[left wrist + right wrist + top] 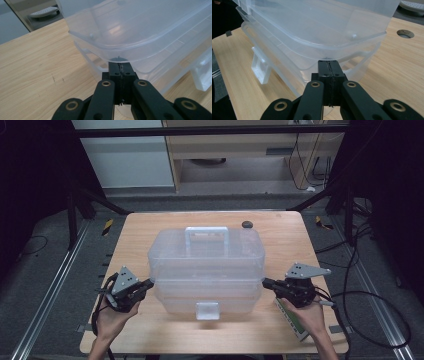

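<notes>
Box [206, 265] of clear plastic sits mid-worktop [135, 235] from above; my left tool [148, 283] meets its left end, my right tool [266, 282] its right end. Left gripper view: jaws fully closed, holding nothing, tips against the box [140, 32] under its lid rim. Right gripper view: jaws closed and empty, tips at the box [312, 32] rim likewise.

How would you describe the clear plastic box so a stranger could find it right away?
On the wooden table, dead centre, stands the clear plastic box, between the left gripper and right gripper. It alone is see-through, with a carry handle on top and a front latch.
</notes>
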{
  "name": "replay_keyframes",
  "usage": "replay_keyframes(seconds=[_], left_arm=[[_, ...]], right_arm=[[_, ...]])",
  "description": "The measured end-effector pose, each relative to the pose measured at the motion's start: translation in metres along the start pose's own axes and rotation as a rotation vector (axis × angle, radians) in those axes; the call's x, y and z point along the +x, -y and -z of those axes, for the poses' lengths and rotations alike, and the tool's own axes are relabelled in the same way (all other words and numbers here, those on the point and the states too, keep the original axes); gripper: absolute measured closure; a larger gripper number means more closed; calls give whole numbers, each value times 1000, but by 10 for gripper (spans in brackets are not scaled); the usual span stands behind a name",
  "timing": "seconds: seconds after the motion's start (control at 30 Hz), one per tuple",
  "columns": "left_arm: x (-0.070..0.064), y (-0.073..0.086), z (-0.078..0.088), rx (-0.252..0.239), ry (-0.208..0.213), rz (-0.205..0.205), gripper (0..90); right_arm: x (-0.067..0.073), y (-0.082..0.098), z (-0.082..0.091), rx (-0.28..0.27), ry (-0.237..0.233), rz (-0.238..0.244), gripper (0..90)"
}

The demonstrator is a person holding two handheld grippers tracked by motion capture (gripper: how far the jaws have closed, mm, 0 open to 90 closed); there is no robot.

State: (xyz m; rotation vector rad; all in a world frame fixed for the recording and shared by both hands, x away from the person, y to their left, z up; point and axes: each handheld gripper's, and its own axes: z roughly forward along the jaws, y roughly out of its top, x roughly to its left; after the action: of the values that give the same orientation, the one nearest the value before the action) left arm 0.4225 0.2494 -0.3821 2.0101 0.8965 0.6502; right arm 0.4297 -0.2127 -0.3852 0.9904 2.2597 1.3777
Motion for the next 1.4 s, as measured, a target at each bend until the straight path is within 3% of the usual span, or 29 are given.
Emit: replay_keyframes(seconds=[1.4], left_arm=[[11,-27,-6,-63,-17,22,898]], right_arm=[[-13,-26,-4,-57,13,-4,900]])
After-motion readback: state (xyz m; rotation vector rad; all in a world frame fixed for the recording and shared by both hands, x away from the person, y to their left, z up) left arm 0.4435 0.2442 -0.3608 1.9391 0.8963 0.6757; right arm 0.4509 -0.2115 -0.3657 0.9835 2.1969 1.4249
